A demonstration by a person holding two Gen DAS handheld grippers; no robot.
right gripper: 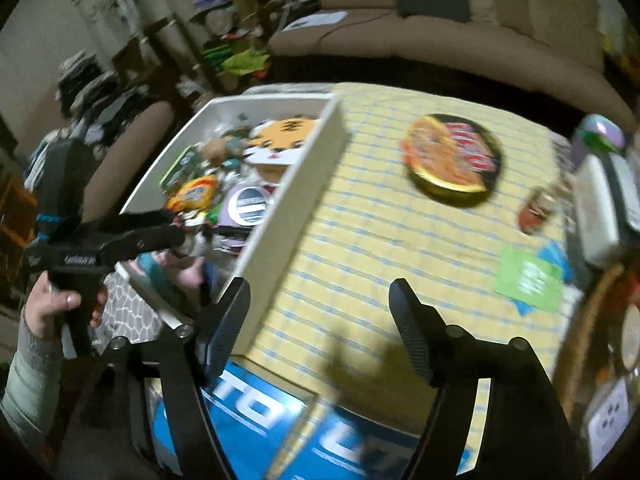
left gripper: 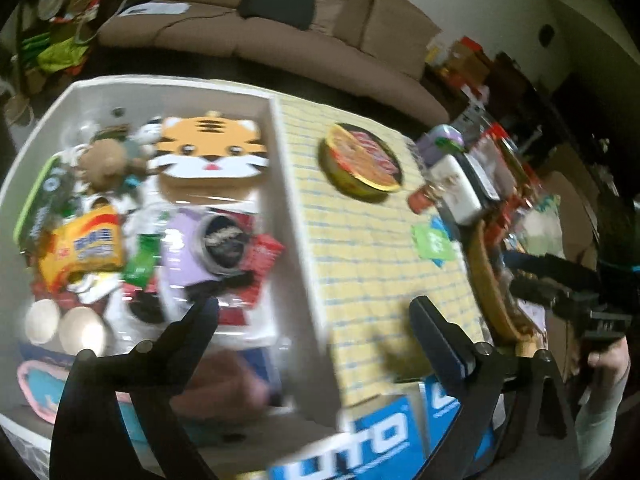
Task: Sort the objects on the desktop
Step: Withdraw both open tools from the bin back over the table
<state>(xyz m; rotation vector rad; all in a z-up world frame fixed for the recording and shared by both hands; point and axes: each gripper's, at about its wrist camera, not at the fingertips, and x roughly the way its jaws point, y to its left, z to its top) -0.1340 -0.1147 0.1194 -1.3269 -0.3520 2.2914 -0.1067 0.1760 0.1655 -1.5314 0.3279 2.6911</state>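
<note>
1. Blue cardboard with white lettering (right gripper: pixel 280 432) is sitting nearest the lens, at six o'clock in both wrist views, under the edge of the yellow checked cloth covering the counter (right gripper: pixel 360 264).
2. Both tools are hanging empty: the left hand-held gripper (left gripper: pixel 316 316) is standing wide open over the box wall, and the right hand-held gripper (right gripper: pixel 320 320) is standing well apart too, with only bare cloth between its black fingers.
3. Sorting is looking well advanced, as I judge it: the white rectangular box (left gripper: pixel 294 216) at nine o'clock in the left view is already holding a crowd of things, among them an orange tiger-face card (left gripper: pixel 210 148), a yellow snack packet (left gripper: pixel 90 246), a lilac case with a round dark lens (left gripper: pixel 200 248) and a brown plush toy (left gripper: pixel 106 162).
4. Left on the cloth are a round instant-noodle bowl with a red and black lid (right gripper: pixel 454 158) at one o'clock in the right view, a small reddish jar (right gripper: pixel 538 208) and a green paper packet (right gripper: pixel 528 278) at three o'clock.
5. Clutter is crowding the cloth's right edge: a white boxy item (left gripper: pixel 456 190), a purple container with a green top (right gripper: pixel 602 132) and a woven basket rim (left gripper: pixel 490 280), which may be hampering reaches there.
6. Motion blur is softening most small details.
</note>
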